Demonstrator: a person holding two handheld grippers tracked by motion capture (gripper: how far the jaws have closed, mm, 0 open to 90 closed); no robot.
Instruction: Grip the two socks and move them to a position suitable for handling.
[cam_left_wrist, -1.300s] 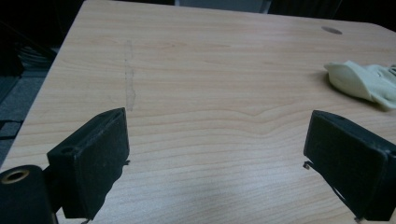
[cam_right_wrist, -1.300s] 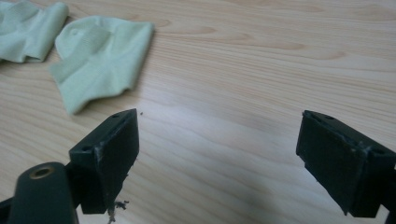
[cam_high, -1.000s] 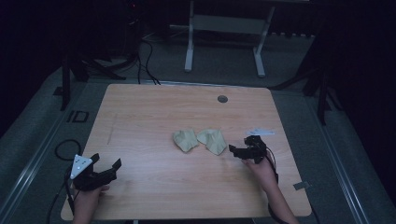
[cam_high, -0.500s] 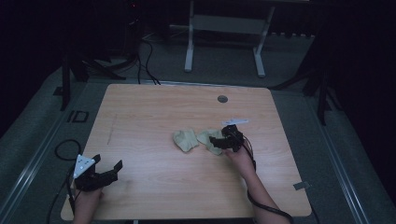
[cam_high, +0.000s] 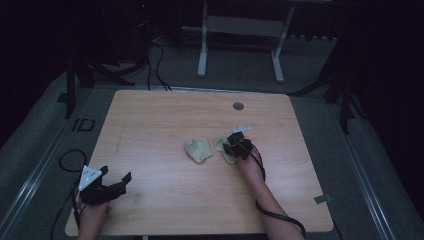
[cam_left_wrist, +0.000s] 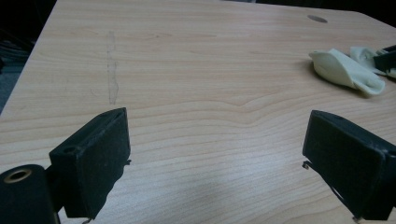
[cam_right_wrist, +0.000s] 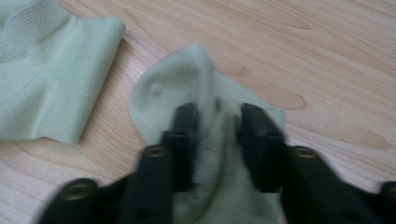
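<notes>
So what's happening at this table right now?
A person works with a handheld gripper in each hand. The right gripper has just been closing its jaws on a pale green sock, bunching the fabric between them. A second sock lies beside it on the wooden table. The left gripper waits open near the table's front corner.

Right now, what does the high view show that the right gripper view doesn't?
High view: the whole table and the left gripper, open near the table's front corner. Right gripper view: knit fabric bunched between the jaws of the right gripper, which have just been closing on the sock. Both: that sock and the second sock beside it.
</notes>
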